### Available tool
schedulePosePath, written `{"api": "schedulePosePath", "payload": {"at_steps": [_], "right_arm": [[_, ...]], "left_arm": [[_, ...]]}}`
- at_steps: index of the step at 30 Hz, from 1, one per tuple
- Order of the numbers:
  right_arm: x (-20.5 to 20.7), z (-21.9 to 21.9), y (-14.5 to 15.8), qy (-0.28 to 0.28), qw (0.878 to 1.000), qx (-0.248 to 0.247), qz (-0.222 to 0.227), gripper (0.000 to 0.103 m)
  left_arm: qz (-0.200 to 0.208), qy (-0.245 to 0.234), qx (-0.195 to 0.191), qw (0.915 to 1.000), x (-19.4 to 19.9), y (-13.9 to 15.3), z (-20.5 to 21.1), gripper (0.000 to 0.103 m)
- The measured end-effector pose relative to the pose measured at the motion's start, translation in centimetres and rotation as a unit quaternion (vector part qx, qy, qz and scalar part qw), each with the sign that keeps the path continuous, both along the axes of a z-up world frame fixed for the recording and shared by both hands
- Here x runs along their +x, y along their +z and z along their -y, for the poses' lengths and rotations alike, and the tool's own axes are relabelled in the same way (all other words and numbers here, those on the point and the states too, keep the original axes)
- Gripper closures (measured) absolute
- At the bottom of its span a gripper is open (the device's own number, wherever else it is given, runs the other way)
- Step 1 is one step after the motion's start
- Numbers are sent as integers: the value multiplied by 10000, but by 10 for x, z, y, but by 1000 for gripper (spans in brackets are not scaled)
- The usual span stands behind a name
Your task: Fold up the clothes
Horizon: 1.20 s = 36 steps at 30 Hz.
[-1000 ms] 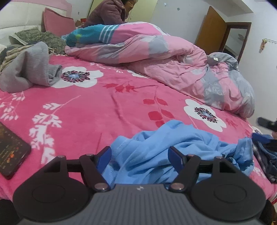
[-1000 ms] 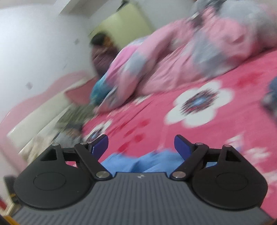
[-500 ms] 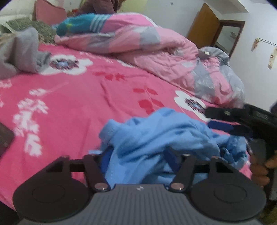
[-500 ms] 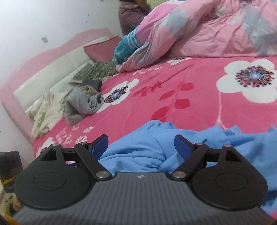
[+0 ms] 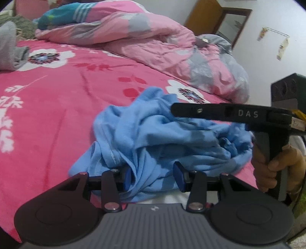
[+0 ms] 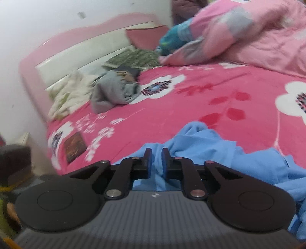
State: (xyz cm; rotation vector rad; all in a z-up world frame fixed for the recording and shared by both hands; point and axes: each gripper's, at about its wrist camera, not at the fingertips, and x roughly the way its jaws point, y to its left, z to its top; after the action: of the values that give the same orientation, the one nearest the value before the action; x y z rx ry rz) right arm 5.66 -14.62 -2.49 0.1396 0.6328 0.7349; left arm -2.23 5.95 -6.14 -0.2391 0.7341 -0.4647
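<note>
A crumpled light blue garment point(image 5: 162, 132) lies at the near edge of the pink flowered bed point(image 5: 57, 107). My left gripper point(image 5: 152, 178) is at its near hem, jaws partly narrowed, with a fold of blue cloth between them; I read it as open. In the right wrist view the same blue garment point(image 6: 200, 141) lies just ahead, and my right gripper point(image 6: 156, 162) is shut on a pinch of it. The left wrist view also shows the right gripper's black body point(image 5: 229, 113) reaching over the garment from the right, held by a hand point(image 5: 277, 168).
A bunched pink and grey quilt point(image 5: 153, 44) fills the far side of the bed. A grey garment point(image 6: 114, 92) and pale cloths lie near the pink headboard point(image 6: 76, 47). A dark phone point(image 6: 74, 147) rests near the bed's left edge. A wooden door point(image 5: 202, 17) stands beyond.
My right gripper has shut on the blue garment. The left gripper has come up to the garment's hem and its jaws have narrowed around a fold. The right gripper now reaches across the left view.
</note>
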Motion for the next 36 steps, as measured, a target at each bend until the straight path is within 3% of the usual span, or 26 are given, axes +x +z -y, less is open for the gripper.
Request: {"api": "schedulePosePath", "payload": {"at_steps": [5, 9, 11, 13, 15, 19, 22, 26, 36], "right_arm": [[-13, 6, 5, 622, 9973, 366, -161, 97], [-13, 14, 15, 411, 9984, 384, -15, 94], [-3, 22, 19, 119, 9989, 446, -65, 82], [12, 25, 20, -168, 9990, 399, -142, 59], [29, 24, 16, -423, 9983, 271, -305, 43], [63, 20, -7, -813, 9922, -71, -944, 42], [71, 10, -26, -476, 9906, -140, -1273, 44], [64, -10, -27, 243, 9930, -343, -1102, 55], [43, -20, -15, 1552, 9813, -571, -984, 56]], "left_arm": [[52, -416, -79, 9991, -7, 2, 18, 58], [23, -406, -89, 9991, -8, 1, 23, 58], [-11, -380, -184, 9991, -7, 0, 22, 58], [-34, -387, -287, 9988, -7, -2, 22, 57], [-12, -404, -287, 9988, -7, -4, 23, 57], [47, -442, -316, 9985, -8, -7, 22, 56], [69, -486, -373, 9981, -8, -10, 22, 55], [128, -589, -409, 9973, -7, -13, 24, 53], [143, -751, -555, 9955, -3, -14, 35, 52]]}}
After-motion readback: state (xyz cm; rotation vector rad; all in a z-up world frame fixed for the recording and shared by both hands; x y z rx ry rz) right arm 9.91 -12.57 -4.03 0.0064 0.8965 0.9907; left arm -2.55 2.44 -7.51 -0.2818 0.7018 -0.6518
